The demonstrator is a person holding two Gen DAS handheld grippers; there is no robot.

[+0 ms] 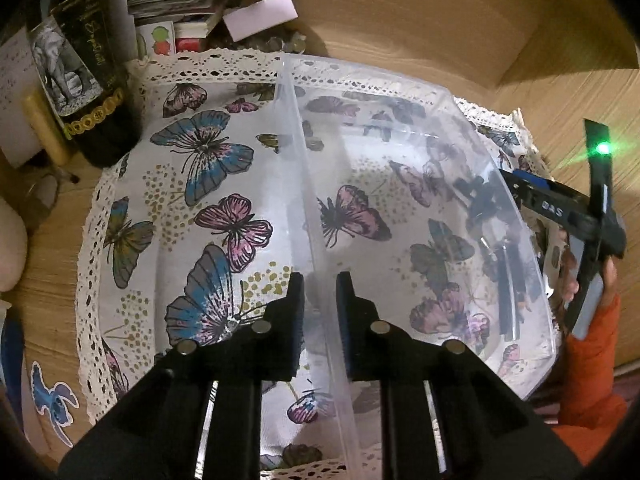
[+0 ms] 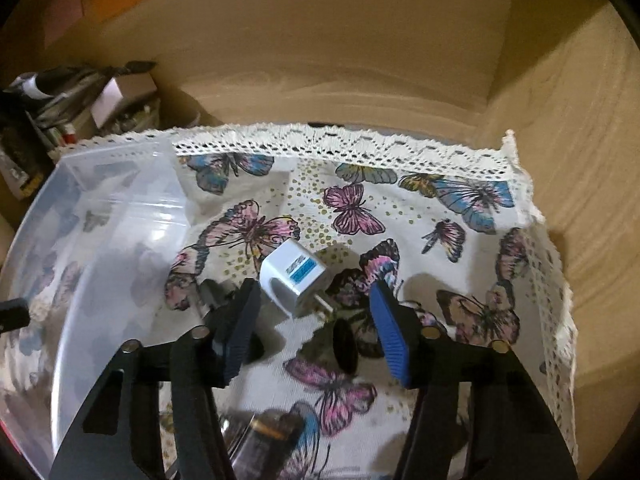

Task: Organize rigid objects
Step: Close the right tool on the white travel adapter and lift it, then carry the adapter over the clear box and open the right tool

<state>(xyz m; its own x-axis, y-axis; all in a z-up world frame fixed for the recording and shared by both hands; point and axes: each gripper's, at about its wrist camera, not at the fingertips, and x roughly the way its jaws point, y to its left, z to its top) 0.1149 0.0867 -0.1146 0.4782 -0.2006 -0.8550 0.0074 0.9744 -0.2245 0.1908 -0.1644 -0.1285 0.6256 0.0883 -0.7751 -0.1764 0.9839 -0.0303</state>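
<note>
A: What's the biggest thing in view?

B: The butterfly cloth (image 1: pixel 208 168), lace-edged, spread over the wooden tabletop (image 1: pixel 400 20). I'll place everything else from the clear plastic bin (image 1: pixel 400 152) sitting on it.

A: Go on, then.

B: The bin is transparent, so the butterflies show through its floor and walls. In the right wrist view the same bin (image 2: pixel 120 216) fills the left side. The left gripper (image 1: pixel 320 292) has one finger on each side of the bin's near wall, with only a narrow gap between the pads where the wall runs through; it looks clamped on that wall.

A: And the other tool?

B: The right gripper (image 2: pixel 316 312) hangs just outside the bin, on the side away from the left gripper, its jaws spread wide with nothing between the pads. From the left wrist view it shows through and past the bin's far wall (image 1: pixel 560 208), a green light glowing on it.

A: What lies near it?

B: A white plug adapter (image 2: pixel 294 276) with a blue label, lying tipped on the cloth just outside the bin, right ahead of the open jaws. A small dark disc (image 2: pixel 346 346) lies on the cloth nearer the camera.

A: Anything beyond the bin?

B: A dark bottle (image 1: pixel 92 80) with an elephant label stands off the cloth's far left corner, next to stacked papers and boxes (image 1: pixel 180 4).
</note>
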